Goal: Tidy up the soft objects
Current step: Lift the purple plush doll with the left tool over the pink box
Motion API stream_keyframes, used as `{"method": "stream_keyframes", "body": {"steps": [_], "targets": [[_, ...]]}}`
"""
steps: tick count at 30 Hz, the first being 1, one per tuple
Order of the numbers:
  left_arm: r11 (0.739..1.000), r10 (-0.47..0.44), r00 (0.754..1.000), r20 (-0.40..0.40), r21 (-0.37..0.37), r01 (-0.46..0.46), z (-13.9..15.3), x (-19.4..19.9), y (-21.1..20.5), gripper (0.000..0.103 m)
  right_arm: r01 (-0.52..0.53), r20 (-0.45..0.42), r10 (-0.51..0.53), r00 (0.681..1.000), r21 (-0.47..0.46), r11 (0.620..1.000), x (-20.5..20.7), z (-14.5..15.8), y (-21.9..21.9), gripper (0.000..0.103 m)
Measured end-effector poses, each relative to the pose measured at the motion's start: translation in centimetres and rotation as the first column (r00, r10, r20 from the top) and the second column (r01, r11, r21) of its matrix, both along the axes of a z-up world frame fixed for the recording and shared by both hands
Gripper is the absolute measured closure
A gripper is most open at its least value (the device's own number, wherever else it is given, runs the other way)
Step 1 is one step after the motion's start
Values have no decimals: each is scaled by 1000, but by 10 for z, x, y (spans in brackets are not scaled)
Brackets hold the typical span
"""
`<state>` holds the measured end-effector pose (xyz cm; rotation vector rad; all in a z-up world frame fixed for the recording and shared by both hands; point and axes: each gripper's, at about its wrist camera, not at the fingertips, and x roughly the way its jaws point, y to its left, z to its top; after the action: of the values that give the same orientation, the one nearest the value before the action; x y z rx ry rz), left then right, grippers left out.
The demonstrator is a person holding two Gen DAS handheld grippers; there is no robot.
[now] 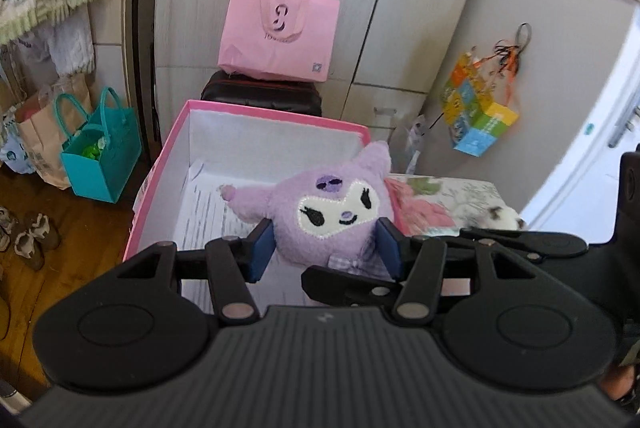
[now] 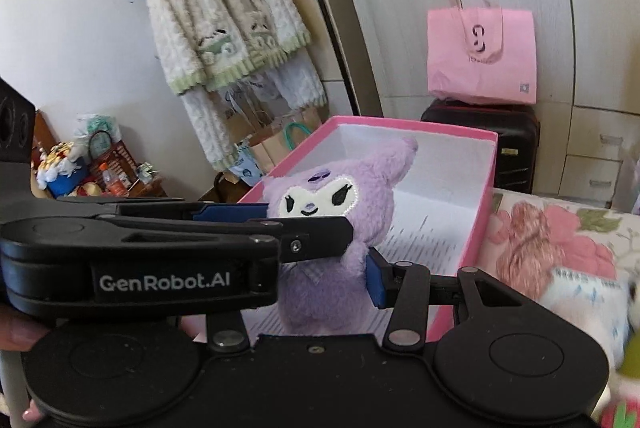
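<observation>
Both grippers clamp one purple plush toy [image 1: 332,216] above the open pink box [image 1: 160,164]: left gripper [image 1: 324,248] squeezing its lower body, right gripper [image 2: 360,260] likewise. It looks light and squashy; its plump middle seems the best hold.

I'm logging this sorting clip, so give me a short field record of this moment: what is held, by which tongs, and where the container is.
held item: purple plush toy
left tongs: shut on the plush's sides
right tongs: shut on the plush's lower body
container: pink box, open, white inside, paper on its floor
plush position: in front of the box opening, not resting in it
beside box: floral bedding
</observation>
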<state>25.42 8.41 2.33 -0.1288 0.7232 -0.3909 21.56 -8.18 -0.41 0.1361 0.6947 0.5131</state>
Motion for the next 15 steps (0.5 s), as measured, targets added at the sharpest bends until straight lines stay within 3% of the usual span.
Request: {"method": "stream_keyframes", "body": {"steps": [8, 15], "targets": [[999, 31, 993, -110, -23, -34, -32, 77, -4, 50, 0, -97, -6, 995, -56, 998, 86, -22, -4, 51], [998, 26, 982, -186, -57, -37, -51, 102, -3, 50, -21, -122, -3, 993, -190, 982, 111, -32, 7, 51]]}}
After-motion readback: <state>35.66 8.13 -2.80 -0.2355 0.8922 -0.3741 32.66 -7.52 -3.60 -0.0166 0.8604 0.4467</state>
